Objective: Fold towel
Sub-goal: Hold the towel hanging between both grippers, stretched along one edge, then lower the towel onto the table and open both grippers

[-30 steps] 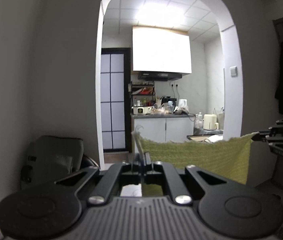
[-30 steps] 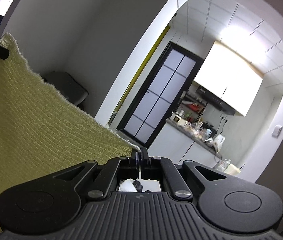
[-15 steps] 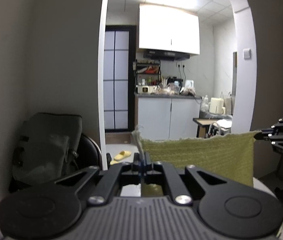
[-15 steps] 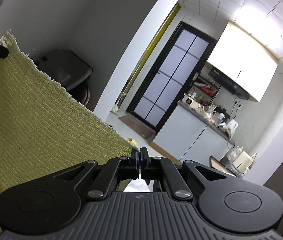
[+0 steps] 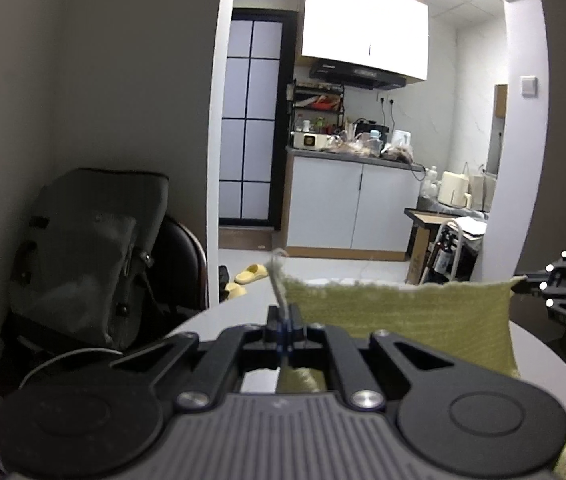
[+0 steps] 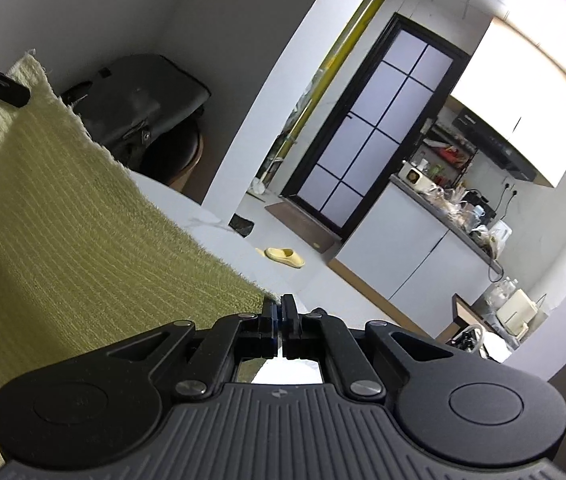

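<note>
A yellow-green ribbed towel hangs stretched between my two grippers above a round white table. My left gripper is shut on one top corner, whose frayed tip sticks up past the fingers. My right gripper is shut on the other top corner; the towel spreads to its left. In the left wrist view the right gripper shows at the far right, on the towel's corner. In the right wrist view the left gripper shows at the far left, clamping the towel.
A dark bag lies on a chair left of the table, against the wall. Beyond an archway is a kitchen with white cabinets and a yellow slipper on the floor. The white table edge curves below the towel.
Both grippers have come down with the towel still stretched between them. The white table top has come into view beneath it, and the ceiling has left the view.
</note>
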{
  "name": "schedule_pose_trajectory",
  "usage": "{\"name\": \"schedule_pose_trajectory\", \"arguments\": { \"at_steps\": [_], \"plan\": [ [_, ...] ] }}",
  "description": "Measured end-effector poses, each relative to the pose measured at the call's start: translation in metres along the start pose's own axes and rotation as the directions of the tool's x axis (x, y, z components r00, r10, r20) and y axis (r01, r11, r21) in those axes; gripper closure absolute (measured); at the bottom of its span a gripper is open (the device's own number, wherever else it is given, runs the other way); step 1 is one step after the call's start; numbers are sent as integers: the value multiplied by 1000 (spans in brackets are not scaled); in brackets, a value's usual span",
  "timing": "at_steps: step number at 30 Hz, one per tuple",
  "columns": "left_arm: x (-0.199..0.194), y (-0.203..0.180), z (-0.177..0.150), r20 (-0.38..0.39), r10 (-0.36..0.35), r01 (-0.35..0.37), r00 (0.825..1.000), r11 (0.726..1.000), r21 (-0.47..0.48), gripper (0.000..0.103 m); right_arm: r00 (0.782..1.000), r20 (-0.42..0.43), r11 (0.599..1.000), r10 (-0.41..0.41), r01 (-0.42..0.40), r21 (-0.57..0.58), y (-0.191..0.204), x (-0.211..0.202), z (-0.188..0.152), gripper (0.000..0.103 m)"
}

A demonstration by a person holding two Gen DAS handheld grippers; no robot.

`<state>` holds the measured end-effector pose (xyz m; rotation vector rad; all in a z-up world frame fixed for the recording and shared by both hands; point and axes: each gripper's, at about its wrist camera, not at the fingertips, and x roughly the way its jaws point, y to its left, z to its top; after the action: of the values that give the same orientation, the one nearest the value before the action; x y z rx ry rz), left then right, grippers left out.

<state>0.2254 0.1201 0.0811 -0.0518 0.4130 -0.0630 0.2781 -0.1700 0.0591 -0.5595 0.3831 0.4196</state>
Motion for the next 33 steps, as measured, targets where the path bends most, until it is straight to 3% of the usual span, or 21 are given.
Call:
{"name": "schedule_pose_trajectory", "arguments": {
  "at_steps": [18, 33],
  "plan": [
    [50, 5, -22, -52, 55, -56, 997, 998, -19, 100, 999, -42, 999, 32, -33, -16, -2, 60, -24, 101],
    [89, 8, -29, -119, 62, -63, 991, 998, -1, 100, 997, -70, 999, 41, -40, 11, -3, 91, -35, 100]
  ]
}}
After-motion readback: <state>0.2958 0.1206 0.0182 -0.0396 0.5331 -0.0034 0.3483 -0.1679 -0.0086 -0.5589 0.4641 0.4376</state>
